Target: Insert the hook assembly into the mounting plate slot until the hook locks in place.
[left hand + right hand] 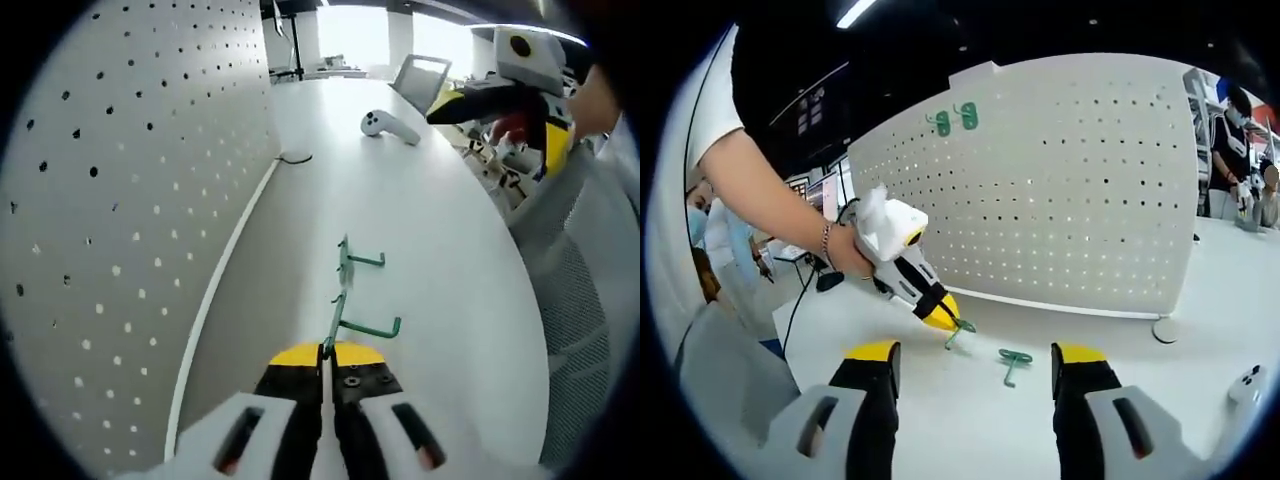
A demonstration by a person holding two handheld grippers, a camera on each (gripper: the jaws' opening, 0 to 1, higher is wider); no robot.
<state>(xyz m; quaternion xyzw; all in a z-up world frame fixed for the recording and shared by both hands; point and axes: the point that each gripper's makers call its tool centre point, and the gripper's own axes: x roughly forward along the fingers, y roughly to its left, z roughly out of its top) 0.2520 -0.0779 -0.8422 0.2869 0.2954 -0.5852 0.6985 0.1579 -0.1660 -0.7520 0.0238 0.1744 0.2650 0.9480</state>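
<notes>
Pegboard (1040,190) stands upright on the table (970,420) — a hook (1014,362) lies before it.

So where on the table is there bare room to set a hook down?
Bare tabletop runs between the pegboard base and the chair-side edge, up to the white controller. It is crowded near the left gripper, shut on a green hook, with a second hook lying loose ahead of the open right gripper.

In the left gripper view, the near end of the green hook assembly (345,300) is hidden between the shut jaws. The white pegboard (120,200) is cut off at the left edge. In the right gripper view, two green hooks (953,120) high on the pegboard are too small to make out.
</notes>
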